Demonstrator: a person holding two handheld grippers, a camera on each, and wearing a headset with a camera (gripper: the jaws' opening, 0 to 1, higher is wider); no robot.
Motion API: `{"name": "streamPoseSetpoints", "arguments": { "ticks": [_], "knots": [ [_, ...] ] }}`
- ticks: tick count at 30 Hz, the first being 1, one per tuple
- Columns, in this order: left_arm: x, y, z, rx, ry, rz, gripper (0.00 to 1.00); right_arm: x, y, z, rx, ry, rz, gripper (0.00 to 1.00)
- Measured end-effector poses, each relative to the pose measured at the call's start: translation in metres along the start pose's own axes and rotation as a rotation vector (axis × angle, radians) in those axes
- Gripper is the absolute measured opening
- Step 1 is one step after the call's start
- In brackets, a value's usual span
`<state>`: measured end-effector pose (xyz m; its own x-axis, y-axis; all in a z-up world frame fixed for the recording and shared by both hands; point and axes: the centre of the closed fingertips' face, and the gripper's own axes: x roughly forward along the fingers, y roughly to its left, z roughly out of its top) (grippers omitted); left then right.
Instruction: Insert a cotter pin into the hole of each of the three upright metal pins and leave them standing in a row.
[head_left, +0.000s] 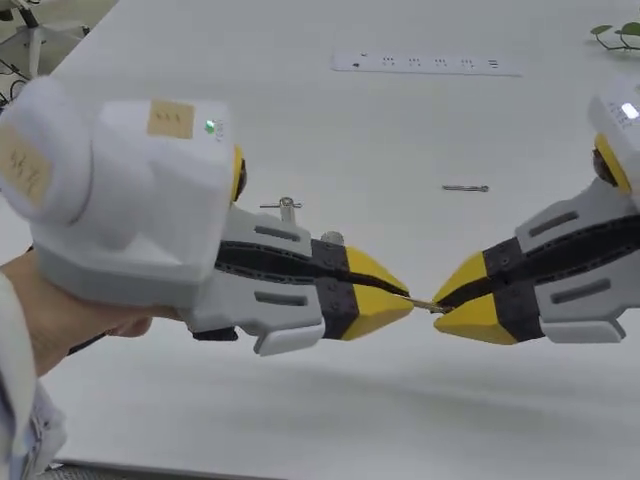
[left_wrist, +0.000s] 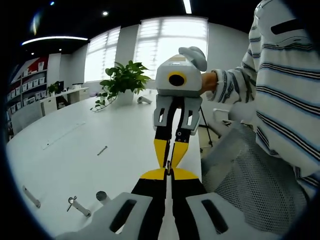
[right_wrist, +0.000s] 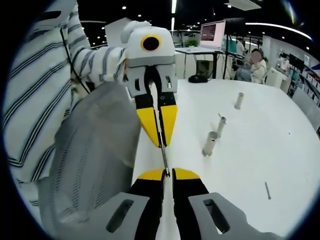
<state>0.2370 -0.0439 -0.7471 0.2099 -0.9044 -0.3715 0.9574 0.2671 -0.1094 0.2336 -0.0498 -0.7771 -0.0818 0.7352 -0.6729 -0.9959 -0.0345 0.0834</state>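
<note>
A thin cotter pin spans the short gap between my two grippers, held above the white table. My left gripper is shut on one end and my right gripper is shut on the other. In the right gripper view the cotter pin runs from my right gripper up to the left gripper. Three upright metal pins stand in a row: the nearest pin, a middle pin with a cotter pin through its top, and a far pin. Behind the left gripper I see two of them.
A loose cotter pin lies on the table beyond the grippers. A white power strip lies near the far edge, and a plant is at the far right corner. A mesh chair and the person's striped sleeve are beside the table.
</note>
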Motion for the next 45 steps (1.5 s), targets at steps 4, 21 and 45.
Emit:
{"name": "streamPoseSetpoints", "arguments": {
  "ticks": [4, 21, 45],
  "knots": [
    [0.0, -0.001, 0.0, 0.006, -0.001, -0.009, 0.0, 0.002, 0.005, -0.001, -0.008, 0.011, 0.019, 0.06],
    [-0.001, -0.001, -0.012, -0.005, 0.04, -0.023, 0.0, -0.004, 0.009, 0.003, -0.028, 0.022, 0.051, 0.04],
    [0.002, 0.004, -0.019, -0.074, 0.051, -0.005, 0.11, -0.002, 0.001, -0.001, 0.02, 0.023, 0.014, 0.03]
  ]
}}
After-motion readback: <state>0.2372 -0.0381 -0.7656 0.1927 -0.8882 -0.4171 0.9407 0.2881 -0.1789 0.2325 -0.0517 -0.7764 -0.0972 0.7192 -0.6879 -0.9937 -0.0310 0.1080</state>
